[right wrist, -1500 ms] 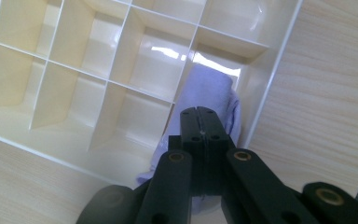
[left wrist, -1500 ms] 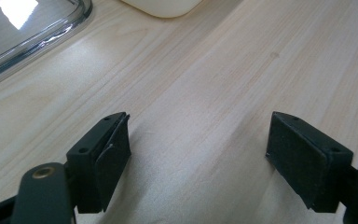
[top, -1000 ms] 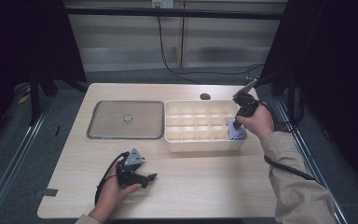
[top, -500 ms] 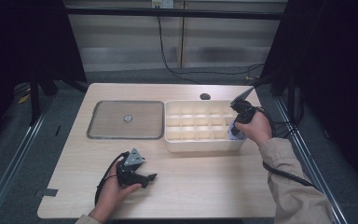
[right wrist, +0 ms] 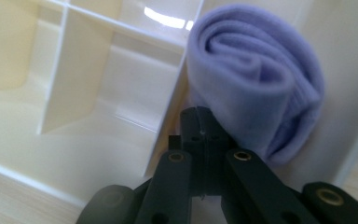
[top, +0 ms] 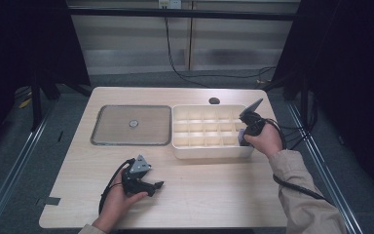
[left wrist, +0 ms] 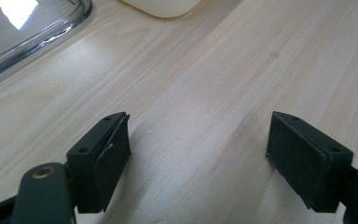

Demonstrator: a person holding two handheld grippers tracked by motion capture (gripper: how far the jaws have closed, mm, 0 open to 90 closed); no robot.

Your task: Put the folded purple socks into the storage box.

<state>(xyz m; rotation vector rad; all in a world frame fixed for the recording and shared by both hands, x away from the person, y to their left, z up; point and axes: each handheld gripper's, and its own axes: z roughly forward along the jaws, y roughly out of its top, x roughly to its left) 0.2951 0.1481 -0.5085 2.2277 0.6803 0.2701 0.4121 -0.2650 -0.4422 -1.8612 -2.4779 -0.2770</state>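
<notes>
The right gripper – jaws pressed together, gripping nothing – is tucking the rolled lilac cloth into a corner cell of the divided cream box. Next seems a gentle downward push. The left gripper rests wide and empty – on the table.

The rolled cloth was pale lilac, plain and unpatterned. The divided box around it was cream white with glossy walls. The table was light wood with a fine straight grain. The tray was grey with a shiny silvery rim. Both the left gripper and the right gripper were matt black.
</notes>
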